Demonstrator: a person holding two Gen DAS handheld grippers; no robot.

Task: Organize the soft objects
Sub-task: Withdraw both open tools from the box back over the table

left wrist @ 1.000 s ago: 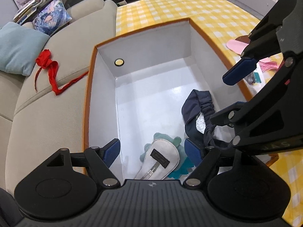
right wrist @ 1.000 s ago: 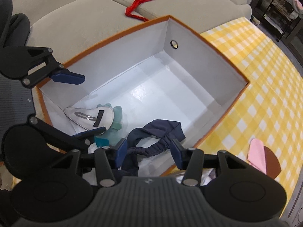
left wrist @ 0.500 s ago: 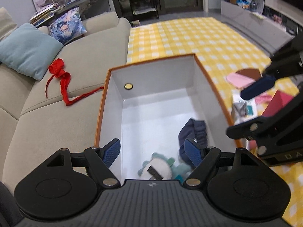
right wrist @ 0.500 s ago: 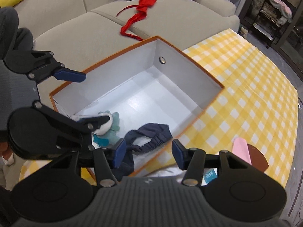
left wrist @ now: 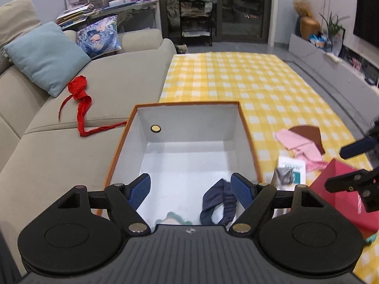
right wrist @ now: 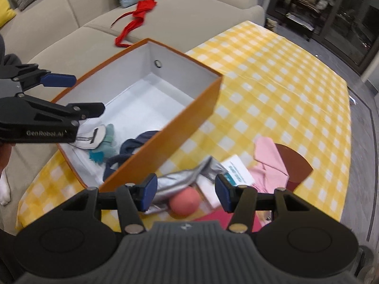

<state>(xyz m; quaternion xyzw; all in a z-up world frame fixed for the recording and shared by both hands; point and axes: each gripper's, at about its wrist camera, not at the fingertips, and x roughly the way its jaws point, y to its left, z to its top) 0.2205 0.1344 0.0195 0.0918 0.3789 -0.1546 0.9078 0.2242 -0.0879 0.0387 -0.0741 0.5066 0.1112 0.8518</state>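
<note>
Your right gripper [right wrist: 186, 193] hangs empty with jaws apart beside the orange box [right wrist: 165, 132], above a pink ball [right wrist: 184, 201]. Your left gripper [left wrist: 190, 188] gapes over that box, where the navy headband [left wrist: 219, 200] lies.

Evenly lit indoors, fisheye-warped edges, slight motion blur.

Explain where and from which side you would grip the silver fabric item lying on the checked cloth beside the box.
Grip the silver fabric item at its raised, bunched middle, coming from above: it lies crumpled and flat on the checked cloth, offering a fold to pinch.
</note>
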